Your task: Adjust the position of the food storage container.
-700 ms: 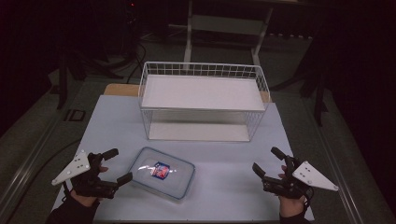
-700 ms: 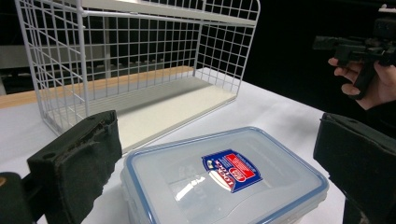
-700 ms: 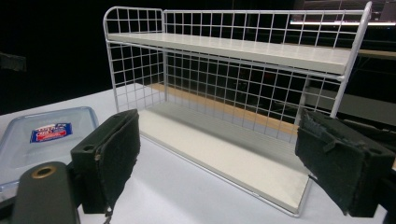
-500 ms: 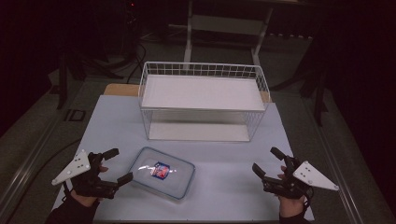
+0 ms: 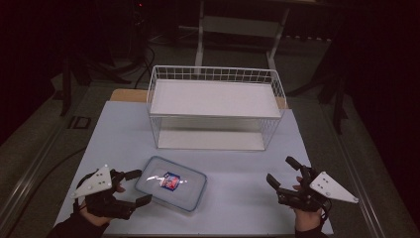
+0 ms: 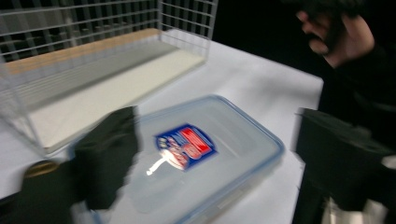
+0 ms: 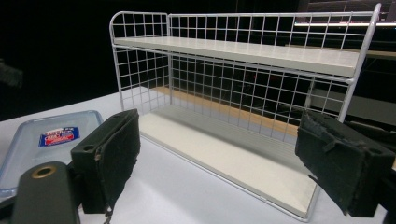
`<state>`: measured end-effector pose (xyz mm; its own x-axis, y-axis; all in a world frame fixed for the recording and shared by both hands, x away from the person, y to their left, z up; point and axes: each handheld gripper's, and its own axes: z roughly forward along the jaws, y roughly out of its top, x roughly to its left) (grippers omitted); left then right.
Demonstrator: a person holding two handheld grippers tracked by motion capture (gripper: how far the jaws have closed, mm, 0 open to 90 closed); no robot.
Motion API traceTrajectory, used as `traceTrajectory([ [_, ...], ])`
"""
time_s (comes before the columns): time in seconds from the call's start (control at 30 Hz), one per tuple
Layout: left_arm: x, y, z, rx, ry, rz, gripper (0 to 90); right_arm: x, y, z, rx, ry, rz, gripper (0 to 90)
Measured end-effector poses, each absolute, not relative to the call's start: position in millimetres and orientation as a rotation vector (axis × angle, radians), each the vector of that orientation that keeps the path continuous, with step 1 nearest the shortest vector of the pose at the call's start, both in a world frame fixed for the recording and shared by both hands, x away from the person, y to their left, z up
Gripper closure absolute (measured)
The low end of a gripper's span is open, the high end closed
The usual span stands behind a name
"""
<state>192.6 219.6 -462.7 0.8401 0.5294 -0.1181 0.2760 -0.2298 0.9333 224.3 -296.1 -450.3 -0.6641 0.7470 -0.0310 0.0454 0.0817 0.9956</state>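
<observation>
My left gripper [image 5: 137, 187], jaws apart, closes in on the clear blue-rimmed lidded plastic box [image 5: 172, 182] lying near-left on the worktop [image 5: 237, 163]; next I straddle its edge and clamp. My right gripper [image 5: 283, 176] waits, jaws apart.

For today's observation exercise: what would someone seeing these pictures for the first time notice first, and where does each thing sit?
The white wire rack with two shelves stands at the far middle of the pale table. Nearer the person lies a flat clear container with a blue rim and a red-and-blue label. The left gripper is at its left edge with open jaws either side of that end, while the right gripper, also open, sits apart at the near right.
</observation>
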Motion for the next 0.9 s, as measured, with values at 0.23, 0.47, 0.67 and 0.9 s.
traceTrajectory([
  [0.23,183,204,-475,1.909,0.557,0.191,48.2,225,-296,-451,0.783,1.813,1.641,13.7],
  [0.47,182,184,-494,2.022,0.5,0.1,81.5,227,-297,-453,0.798,1.818,1.658,13.8],
  [0.67,182,168,-503,2.078,0.477,0.105,89.5,229,-298,-454,0.806,1.82,1.664,13.8],
  [0.9,185,145,-511,2.157,0.439,0.112,89.7,231,-301,-454,0.818,1.819,1.683,13.8],
])
